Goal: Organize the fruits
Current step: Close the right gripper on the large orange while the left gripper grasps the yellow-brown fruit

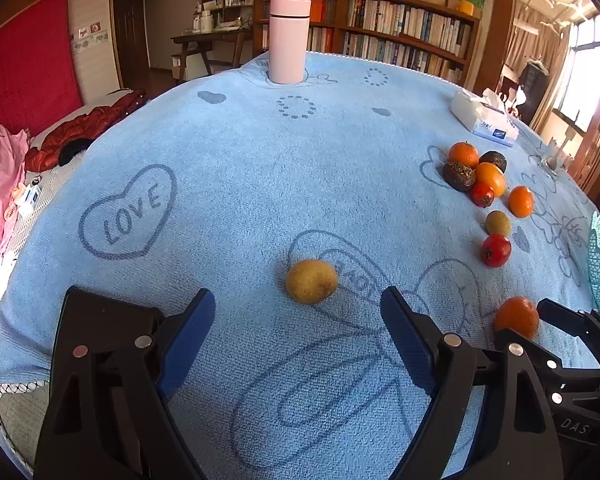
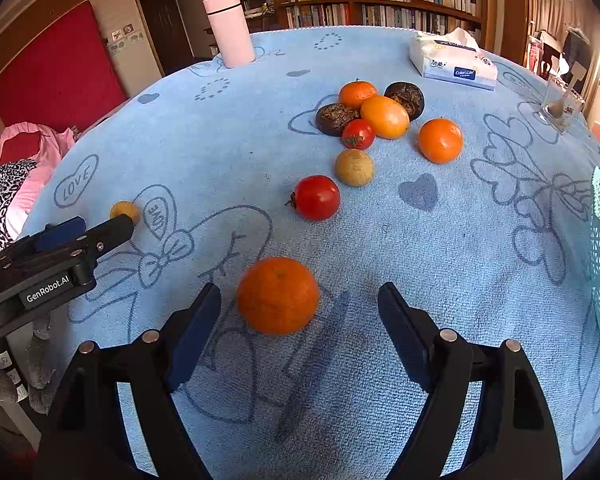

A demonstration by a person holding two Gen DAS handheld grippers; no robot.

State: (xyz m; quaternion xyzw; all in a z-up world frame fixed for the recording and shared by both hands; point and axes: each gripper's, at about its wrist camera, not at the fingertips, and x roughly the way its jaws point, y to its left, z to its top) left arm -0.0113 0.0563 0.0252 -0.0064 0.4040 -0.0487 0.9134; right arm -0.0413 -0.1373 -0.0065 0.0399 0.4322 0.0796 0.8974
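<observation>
Two loose fruits: yellow fruit (image 1: 311, 281) just ahead of my left gripper (image 1: 298, 332), orange (image 2: 277, 295) nearer one pad of my right gripper (image 2: 300, 328). Jaws apart, empty. Risk: off-centre closing rolls the orange across the surface (image 2: 440, 248).

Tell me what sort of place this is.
Most likely a lived-in home, perhaps a study or bedroom: long wooden bookshelves packed with books line the back wall, a pink bedding heap lies to the left, and the fruit sits on a blue towel printed with "LOVE" hearts.
</observation>
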